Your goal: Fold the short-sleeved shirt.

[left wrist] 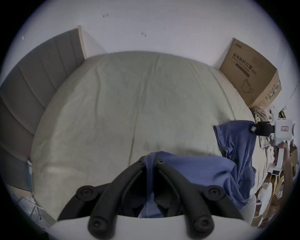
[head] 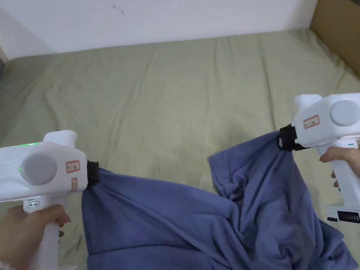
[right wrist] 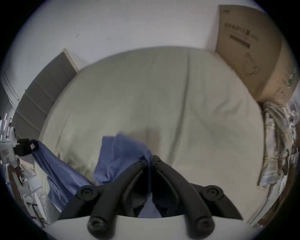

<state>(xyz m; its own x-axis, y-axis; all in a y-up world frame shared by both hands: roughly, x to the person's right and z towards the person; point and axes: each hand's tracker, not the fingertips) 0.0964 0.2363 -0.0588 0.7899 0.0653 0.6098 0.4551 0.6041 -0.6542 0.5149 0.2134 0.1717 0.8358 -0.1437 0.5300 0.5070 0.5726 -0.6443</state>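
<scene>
Olive bedsheet (head: pixel 165 88), white wall (head: pixel 168 12) — both grippers' jaws clamp the blue shirt (head: pixel 173 225)

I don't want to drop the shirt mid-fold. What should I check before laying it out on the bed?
1. Left gripper shut on the blue shirt: ok.
2. Right gripper shut on the shirt: ok.
3. Cloth taut between the grippers: not ok, it sags and bunches in the middle.
4. Open space on the bed sheet ahead: ok.
5. Which shirt edges are pinched: cannot tell.
</scene>
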